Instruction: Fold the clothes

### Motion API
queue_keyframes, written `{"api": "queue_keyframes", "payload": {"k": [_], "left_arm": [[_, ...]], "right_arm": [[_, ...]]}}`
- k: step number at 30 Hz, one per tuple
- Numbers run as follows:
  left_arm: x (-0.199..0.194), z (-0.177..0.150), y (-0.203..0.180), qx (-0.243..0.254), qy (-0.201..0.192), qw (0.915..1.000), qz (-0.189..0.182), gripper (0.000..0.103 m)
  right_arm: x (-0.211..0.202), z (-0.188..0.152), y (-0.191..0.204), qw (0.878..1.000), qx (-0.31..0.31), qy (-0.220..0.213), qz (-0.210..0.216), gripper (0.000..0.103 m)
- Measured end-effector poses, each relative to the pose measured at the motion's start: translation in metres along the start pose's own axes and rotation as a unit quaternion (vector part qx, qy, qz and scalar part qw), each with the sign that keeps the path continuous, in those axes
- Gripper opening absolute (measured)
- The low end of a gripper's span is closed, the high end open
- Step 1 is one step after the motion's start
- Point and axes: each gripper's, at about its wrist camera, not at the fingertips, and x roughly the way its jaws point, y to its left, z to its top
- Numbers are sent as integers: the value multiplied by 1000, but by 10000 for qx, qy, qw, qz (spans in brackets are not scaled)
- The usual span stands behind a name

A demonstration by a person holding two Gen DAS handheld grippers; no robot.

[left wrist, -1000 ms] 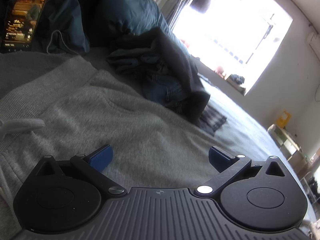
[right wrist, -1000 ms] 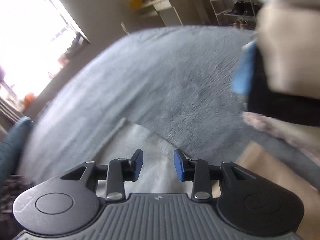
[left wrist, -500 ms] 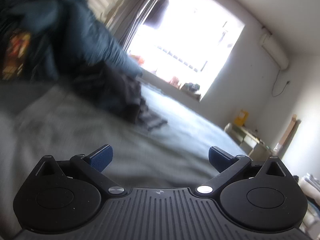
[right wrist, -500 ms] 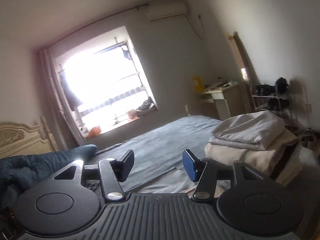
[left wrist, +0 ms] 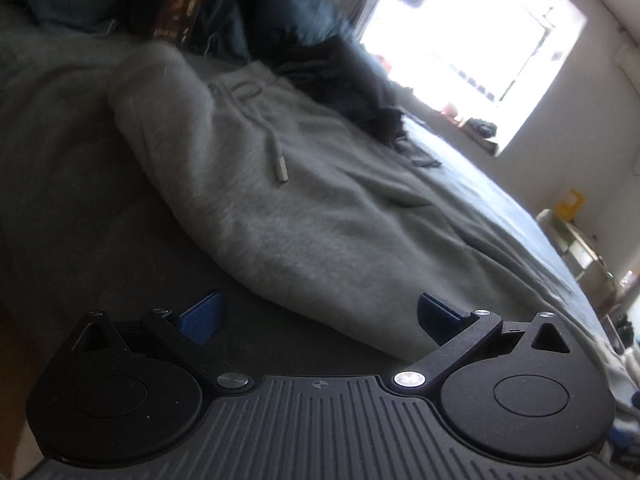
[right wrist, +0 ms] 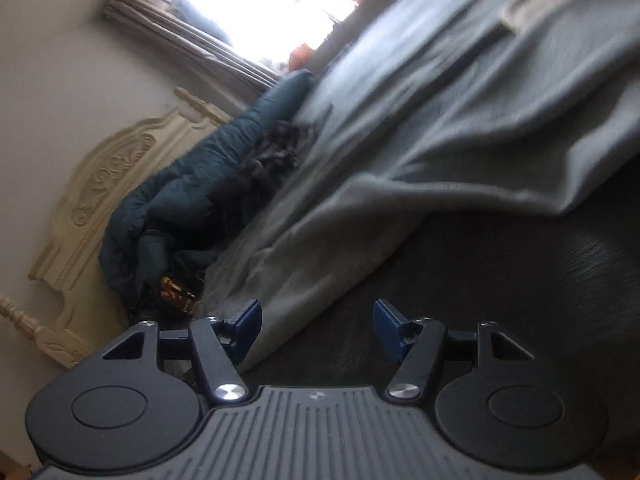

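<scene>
Grey sweatpants (left wrist: 304, 208) with a drawstring (left wrist: 276, 152) lie spread on the dark grey bed cover (left wrist: 80, 184). My left gripper (left wrist: 318, 316) is open and empty, low over the bed, its blue pads either side of the pants' near edge. In the right wrist view the same grey pants (right wrist: 400, 168) run diagonally across the bed. My right gripper (right wrist: 318, 328) is open and empty, with the left pad (right wrist: 246, 328) right at the fabric's near edge.
A heap of dark clothes (left wrist: 352, 80) and a teal duvet (right wrist: 192, 184) lie near the cream headboard (right wrist: 100, 200). A lit phone (left wrist: 178, 10) rests on the duvet. A bright window (left wrist: 472, 44) and a desk (left wrist: 576, 236) stand beyond the bed.
Both grippers swung up toward the room and came back down to the bed. The left now faces the pants' waistband side; the right has opened wider beside the fabric edge.
</scene>
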Motion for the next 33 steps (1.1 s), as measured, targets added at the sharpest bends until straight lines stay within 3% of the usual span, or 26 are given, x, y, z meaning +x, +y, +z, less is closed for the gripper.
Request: {"api": "queue_keyframes", "payload": {"k": [7, 13, 16, 19, 21, 22, 24, 27, 30, 33], "left_arm": [[4, 24, -4, -203, -175, 9986, -447, 103], [1, 36, 5, -615, -218, 9931, -973, 103], [2, 43, -1, -337, -332, 9931, -1076, 103], [10, 51, -7, -134, -325, 9929, -1140, 103], [13, 56, -10, -84, -290, 9923, -1201, 103], [14, 59, -11, -83, -277, 9919, -1235, 103], [18, 66, -14, -92, -252, 9910, -1314, 103], [23, 75, -17, -101, -213, 9899, -1396, 103], [31, 82, -18, -114, -179, 9898, -1407, 103], [36, 85, -17, -148, -144, 9894, -1437, 103]], "right_arm": [[11, -3, -11, 9990, 428, 22, -127, 66], [27, -3, 6, 9997, 171, 162, 50, 66], [43, -7, 27, 9992, -295, 271, -35, 65], [61, -22, 65, 9865, -1582, 345, -229, 61], [72, -40, 95, 9627, -2664, 302, -375, 57], [76, -53, 108, 9429, -3294, 239, -439, 57], [85, -82, 133, 8885, -4554, 90, -559, 57], [102, -121, 152, 8017, -5940, -70, -655, 54], [129, -140, 156, 7403, -6664, -178, -868, 53], [151, -131, 155, 7290, -6768, -179, -1008, 45]]}}
